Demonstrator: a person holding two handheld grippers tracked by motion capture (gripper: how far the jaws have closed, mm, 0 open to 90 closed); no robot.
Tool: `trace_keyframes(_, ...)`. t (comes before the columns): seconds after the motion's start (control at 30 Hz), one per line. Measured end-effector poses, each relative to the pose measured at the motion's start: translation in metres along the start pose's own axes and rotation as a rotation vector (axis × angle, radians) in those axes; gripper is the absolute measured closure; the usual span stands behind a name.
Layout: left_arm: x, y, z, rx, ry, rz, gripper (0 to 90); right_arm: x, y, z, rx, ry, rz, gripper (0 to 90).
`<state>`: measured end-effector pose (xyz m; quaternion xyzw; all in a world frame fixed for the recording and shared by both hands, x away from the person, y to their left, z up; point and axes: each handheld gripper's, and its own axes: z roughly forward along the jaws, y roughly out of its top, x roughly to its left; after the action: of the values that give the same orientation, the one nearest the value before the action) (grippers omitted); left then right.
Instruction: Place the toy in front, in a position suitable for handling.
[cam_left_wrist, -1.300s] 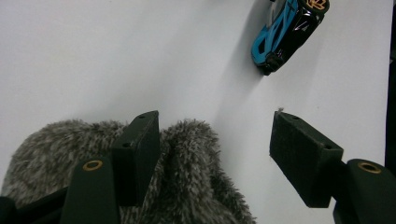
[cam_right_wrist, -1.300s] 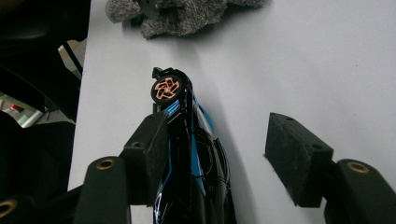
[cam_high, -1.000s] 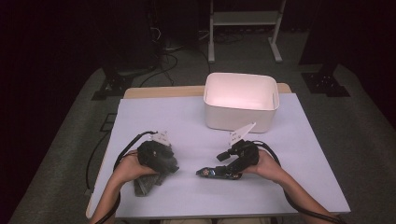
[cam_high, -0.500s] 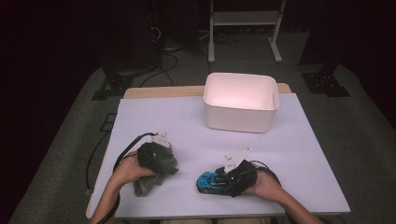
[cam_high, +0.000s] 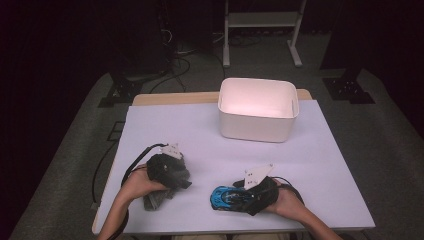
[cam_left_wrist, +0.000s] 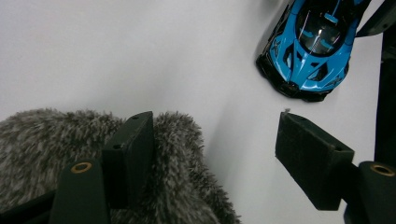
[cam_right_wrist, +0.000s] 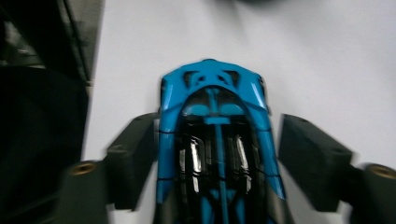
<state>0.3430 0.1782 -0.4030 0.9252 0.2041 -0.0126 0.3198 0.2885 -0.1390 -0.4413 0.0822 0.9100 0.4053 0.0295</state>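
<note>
left tool (cam_left_wrist: 215, 154): jaws parted, beside grey plush (cam_left_wrist: 46, 154) | right tool (cam_right_wrist: 217, 161): just widening, astride blue car (cam_right_wrist: 215, 140)

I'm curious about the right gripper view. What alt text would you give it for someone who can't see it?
A blue toy car sits on a white table between the right gripper's two black fingers. The left finger is against the car's side and a gap shows at the right finger; the fingers have just been opening.
</note>
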Motion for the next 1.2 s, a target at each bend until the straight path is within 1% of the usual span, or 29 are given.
trace_keyframes(0.03, -0.001, 0.0, 0.0, 0.006, 0.0, -0.001, 26.7, -0.002, -0.001, 0.003, 0.042, -0.015, 0.011, 19.6)
trace_keyframes(0.07, -0.001, 0.0, 0.001, 0.009, 0.004, 0.006, 25.7, -0.003, -0.004, 0.006, 0.064, -0.005, 0.025, 19.7)
trace_keyframes(0.1, -0.001, 0.0, 0.001, 0.011, 0.003, 0.006, 25.5, -0.002, -0.006, 0.009, 0.074, 0.002, 0.032, 20.1)
trace_keyframes(0.13, -0.001, 0.0, 0.002, 0.015, 0.001, 0.006, 25.4, -0.002, -0.008, 0.011, 0.083, 0.001, 0.026, 18.2)
trace_keyframes(0.17, -0.001, 0.0, 0.002, 0.014, 0.0, 0.003, 25.3, -0.001, -0.008, 0.013, 0.098, -0.009, 0.016, 17.5)
trace_keyframes(0.2, -0.001, -0.001, 0.002, 0.01, 0.003, -0.002, 25.2, 0.0, -0.007, 0.014, 0.101, -0.01, 0.009, 18.1)
trace_keyframes(0.27, -0.001, -0.001, 0.002, 0.008, 0.002, -0.003, 25.1, -0.001, -0.006, 0.014, 0.098, 0.002, -0.003, 24.1)
trace_keyframes(0.3, -0.001, -0.001, 0.001, 0.005, 0.001, -0.002, 25.0, -0.002, -0.006, 0.014, 0.105, 0.004, -0.018, 24.4)
trace_keyframes(0.4, -0.001, -0.001, 0.001, 0.004, -0.002, -0.001, 23.6, -0.005, -0.003, 0.014, 0.136, 0.035, -0.055, 24.8)
trace_keyframes(0.43, -0.001, -0.001, 0.001, 0.005, -0.003, 0.0, 23.5, -0.006, -0.002, 0.014, 0.145, 0.045, -0.06, 24.8)
trace_keyframes(0.5, -0.001, 0.0, 0.001, 0.006, -0.006, 0.002, 23.4, -0.008, 0.001, 0.014, 0.172, 0.068, -0.093, 24.8)
trace_keyframes(0.53, -0.002, 0.0, 0.001, 0.006, -0.007, 0.004, 23.4, -0.009, 0.002, 0.015, 0.18, 0.078, -0.114, 24.7)
trace_keyframes(0.67, -0.002, 0.001, 0.0, -0.004, -0.007, 0.008, 23.2, -0.014, 0.005, 0.013, 0.209, 0.106, -0.157, 24.8)
trace_keyframes(0.73, -0.002, 0.001, 0.0, -0.008, -0.01, 0.008, 23.1, -0.018, 0.005, 0.012, 0.224, 0.124, -0.189, 24.8)
trace_keyframes(0.83, -0.002, 0.002, 0.0, -0.015, -0.009, 0.013, 22.6, -0.022, 0.004, 0.009, 0.245, 0.145, -0.203, 24.8)
trace_keyframes(0.9, -0.002, 0.003, -0.001, -0.018, -0.007, 0.017, 22.6, -0.023, 0.003, 0.008, 0.242, 0.15, -0.194, 24.7)
trace_keyframes(0.97, -0.003, 0.003, -0.001, -0.022, -0.005, 0.021, 22.1, -0.023, 0.002, 0.008, 0.233, 0.146, -0.183, 24.7)
trace_keyframes(1.03, -0.003, 0.004, -0.001, -0.025, -0.001, 0.025, 21.6, -0.023, 0.0, 0.008, 0.223, 0.141, -0.157, 24.6)
trace_keyframes(1.07, -0.003, 0.004, -0.001, -0.025, 0.0, 0.024, 21.1, -0.023, -0.001, 0.008, 0.208, 0.138, -0.144, 24.6)
trace_keyframes(1.13, -0.003, 0.004, -0.001, -0.024, 0.003, 0.023, 20.2, -0.024, -0.003, 0.007, 0.186, 0.136, -0.101, 24.2)
trace_keyframes(1.2, -0.003, 0.004, -0.001, -0.024, 0.006, 0.014, 19.4, -0.024, -0.004, 0.007, 0.171, 0.139, -0.073, 23.1)
